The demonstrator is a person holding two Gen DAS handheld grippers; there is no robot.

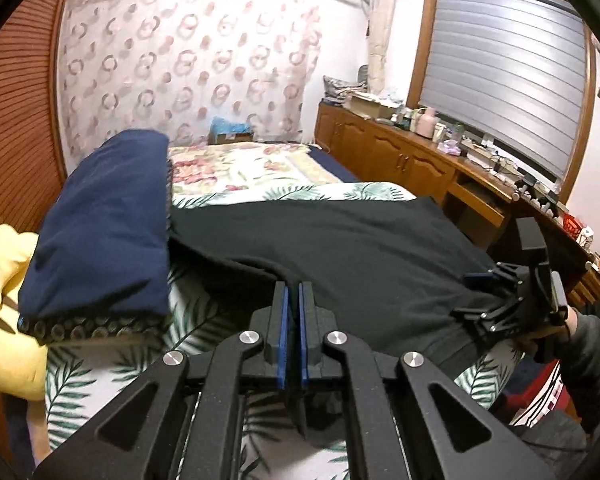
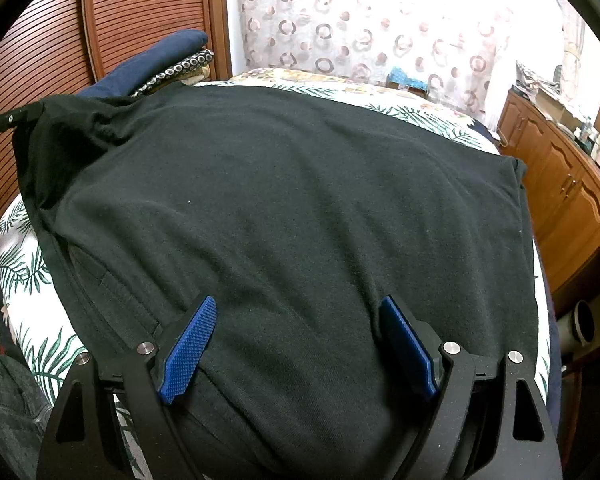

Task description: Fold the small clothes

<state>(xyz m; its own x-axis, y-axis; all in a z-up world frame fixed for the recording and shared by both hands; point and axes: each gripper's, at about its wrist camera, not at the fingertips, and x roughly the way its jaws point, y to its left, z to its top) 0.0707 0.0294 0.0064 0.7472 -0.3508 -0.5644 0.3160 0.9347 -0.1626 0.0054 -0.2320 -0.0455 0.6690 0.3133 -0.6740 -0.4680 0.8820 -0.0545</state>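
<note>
Black garment (image 2: 284, 216): near hem ran under the right gripper (image 2: 296, 336) body, off the frame bottom in right wrist view. Its far-left corner bunched in shadow, folds unreadable. In left wrist view the left gripper (image 1: 293, 292) pads sat nearly together at the garment edge; whether cloth was pinched between them couldn't be told. Navy folded pile (image 1: 100, 224) beside the garment covered its left end. Items on the wooden cabinet (image 1: 400, 152) beyond the garment were too small to identify.
</note>
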